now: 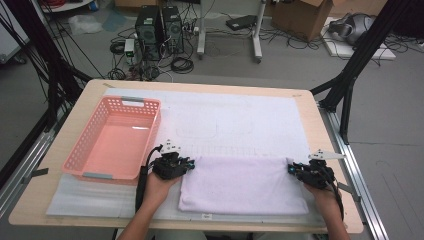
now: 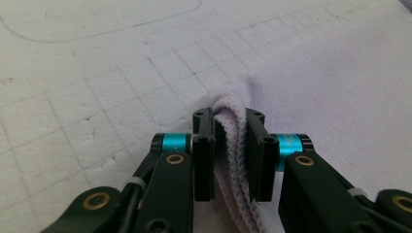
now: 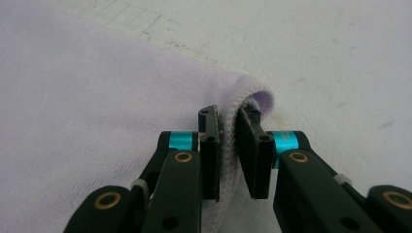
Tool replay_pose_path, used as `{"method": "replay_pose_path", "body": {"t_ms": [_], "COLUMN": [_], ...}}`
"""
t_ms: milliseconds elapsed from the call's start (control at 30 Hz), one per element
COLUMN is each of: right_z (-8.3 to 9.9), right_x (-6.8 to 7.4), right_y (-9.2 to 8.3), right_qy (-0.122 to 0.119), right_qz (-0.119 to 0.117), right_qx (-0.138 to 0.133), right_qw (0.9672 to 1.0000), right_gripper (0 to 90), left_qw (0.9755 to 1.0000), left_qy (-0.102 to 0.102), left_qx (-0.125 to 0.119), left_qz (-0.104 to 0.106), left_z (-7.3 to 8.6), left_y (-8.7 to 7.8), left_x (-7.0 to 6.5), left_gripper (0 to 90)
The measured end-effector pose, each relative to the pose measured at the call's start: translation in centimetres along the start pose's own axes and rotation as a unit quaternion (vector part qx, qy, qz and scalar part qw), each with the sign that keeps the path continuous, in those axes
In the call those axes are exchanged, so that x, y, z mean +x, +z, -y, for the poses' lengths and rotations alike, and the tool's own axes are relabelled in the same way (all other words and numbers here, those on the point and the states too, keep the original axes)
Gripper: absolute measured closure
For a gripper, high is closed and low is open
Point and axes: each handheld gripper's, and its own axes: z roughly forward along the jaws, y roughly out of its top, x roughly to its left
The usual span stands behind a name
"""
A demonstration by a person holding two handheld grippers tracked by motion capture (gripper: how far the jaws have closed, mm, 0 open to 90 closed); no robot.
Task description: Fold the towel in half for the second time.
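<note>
While the left claw and the right claw are each pinching a far corner of the towel low in the frame, both should be lifting together, keeping it flat.

No readable text, label, brand, number or sign on anything.

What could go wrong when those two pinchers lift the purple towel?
1. The left gripper pinches only a bunched corner of the towel, so the cloth might slip out when lifted.
2. The right gripper holds just the towel's hem at the other far corner; if one side slips, the towel could sag or fold crooked.
3. The pink basket sits close beside the left gripper, so a sideways swing might bump it.
</note>
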Motion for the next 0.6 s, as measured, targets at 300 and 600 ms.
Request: {"method": "replay_pose_path", "body": {"t_ms": [300, 600], "right_z": [-0.1, -1.6], "right_x": [-0.3, -1.1], "right_y": [-0.4, -1.0], "right_qy": [0.016, 0.003], "right_qz": [-0.002, 0.037], "right_qx": [-0.024, -0.070], "right_qw": [0.9996, 0.9968], "right_gripper": [84.0, 84.1], "left_qw": [0.9992, 0.9967], "left_qy": [-0.009, -0.012], "left_qx": [-0.038, -0.078], "left_qz": [-0.002, -0.019], "left_z": [-0.9, -3.5], "left_y": [-0.6, 0.2], "left_x": [0.0, 0.9], "left_gripper": [79.2, 80.0]}}
